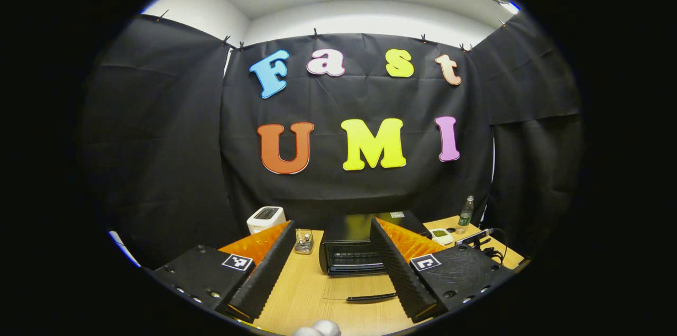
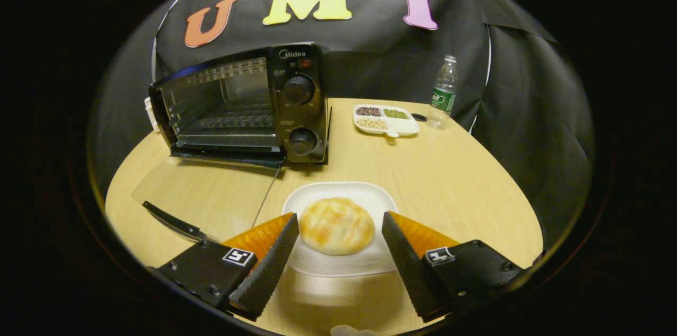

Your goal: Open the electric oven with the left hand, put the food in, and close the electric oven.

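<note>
The black electric oven (image 2: pixel 243 108) stands on the wooden table (image 2: pixel 449 182) with its glass door (image 2: pixel 206 193) folded down flat and the door handle (image 2: pixel 172 222) nearest me. A round golden bun (image 2: pixel 337 225) lies on a white plate (image 2: pixel 338 267) in front of the oven. My right gripper (image 2: pixel 339 217) is open, one finger on each side of the bun over the plate's edges. In the left gripper view the oven (image 1: pixel 349 251) faces me, door down, handle (image 1: pixel 370 297) close by. My left gripper (image 1: pixel 333 226) hangs open above the table, holding nothing.
A divided dish of grains (image 2: pixel 383 119) and a plastic bottle (image 2: pixel 443 91) stand at the back right of the table. Left of the oven are a white toaster (image 1: pixel 266 218) and a small clear holder (image 1: pixel 303 241). A cabled device (image 1: pixel 476 238) lies at the right edge.
</note>
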{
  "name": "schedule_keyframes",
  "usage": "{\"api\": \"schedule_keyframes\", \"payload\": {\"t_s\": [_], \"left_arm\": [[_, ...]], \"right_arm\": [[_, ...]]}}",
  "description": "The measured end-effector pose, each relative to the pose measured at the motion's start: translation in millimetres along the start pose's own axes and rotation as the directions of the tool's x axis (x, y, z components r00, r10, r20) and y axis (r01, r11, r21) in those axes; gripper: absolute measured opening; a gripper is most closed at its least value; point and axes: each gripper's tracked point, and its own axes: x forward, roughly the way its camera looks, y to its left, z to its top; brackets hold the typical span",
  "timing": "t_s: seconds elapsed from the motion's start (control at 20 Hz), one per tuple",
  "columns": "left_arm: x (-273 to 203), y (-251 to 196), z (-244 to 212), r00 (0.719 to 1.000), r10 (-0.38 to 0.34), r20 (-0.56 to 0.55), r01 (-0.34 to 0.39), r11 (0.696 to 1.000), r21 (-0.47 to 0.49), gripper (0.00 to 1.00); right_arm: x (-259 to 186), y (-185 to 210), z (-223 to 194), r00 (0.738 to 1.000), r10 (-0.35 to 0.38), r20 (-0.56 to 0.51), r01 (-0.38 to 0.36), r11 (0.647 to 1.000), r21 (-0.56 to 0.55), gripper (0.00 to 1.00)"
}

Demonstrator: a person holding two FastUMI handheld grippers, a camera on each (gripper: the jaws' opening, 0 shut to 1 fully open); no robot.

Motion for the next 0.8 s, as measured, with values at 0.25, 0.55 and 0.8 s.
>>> {"api": "schedule_keyframes", "payload": {"t_s": [0.25,0.55,0.8], "left_arm": [[6,0,-5,1.000,-0.005,-0.017,0.005,1.000,0.007,1.00],[13,-4,-7,0.999,-0.016,-0.028,0.016,1.000,0.009,0.83],[14,-2,-11,0.999,-0.019,-0.036,0.019,1.000,0.008,0.93]], "right_arm": [[15,-1,-6,1.000,-0.008,-0.022,0.009,1.000,0.010,1.00],[19,1,-10,0.999,0.013,-0.052,-0.010,0.999,0.042,0.96],[9,1,-7,0.998,0.027,-0.064,-0.022,0.996,0.084,0.74]]}}
